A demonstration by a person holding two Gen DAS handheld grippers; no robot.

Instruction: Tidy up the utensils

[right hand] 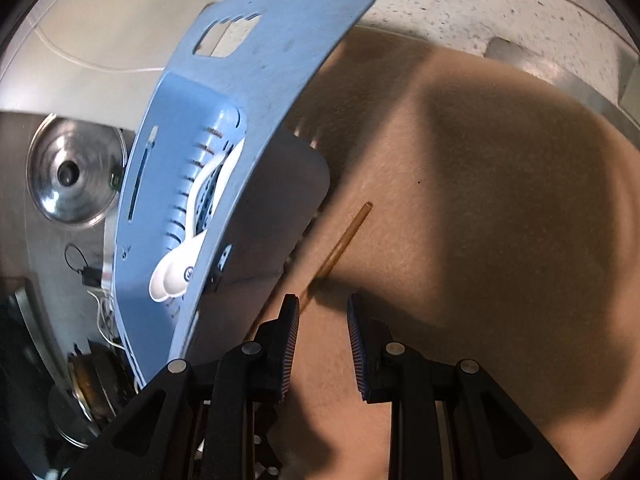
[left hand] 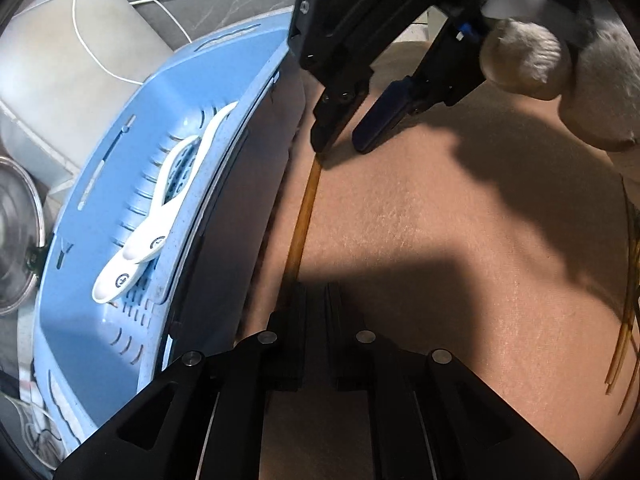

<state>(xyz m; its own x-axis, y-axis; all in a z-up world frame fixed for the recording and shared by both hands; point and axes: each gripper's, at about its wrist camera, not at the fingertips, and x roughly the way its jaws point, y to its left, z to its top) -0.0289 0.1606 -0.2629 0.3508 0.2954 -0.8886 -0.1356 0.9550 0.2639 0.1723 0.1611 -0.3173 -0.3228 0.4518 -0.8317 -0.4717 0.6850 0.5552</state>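
Note:
A wooden chopstick [left hand: 306, 208] lies on the tan mat [left hand: 440, 280] beside the blue basket [left hand: 132, 128]. In the left wrist view my left gripper [left hand: 316, 292] sits low over its near end, jaws a little apart, not clearly clamped. My right gripper [left hand: 340, 140] comes in from the top, open, its left finger touching the chopstick's far end. In the right wrist view the chopstick [right hand: 340, 244] runs out from beside my open right gripper [right hand: 322, 308]. Two white spoons [left hand: 160, 216] lie in the basket [right hand: 256, 80]; they also show in the right wrist view [right hand: 176, 276].
A metal pot lid [right hand: 72, 172] and a white cushion [left hand: 80, 72] with a white cable [left hand: 120, 4] lie beyond the basket. More thin sticks [left hand: 624, 320] lie at the mat's right edge. A gloved hand [left hand: 560, 72] holds the right gripper.

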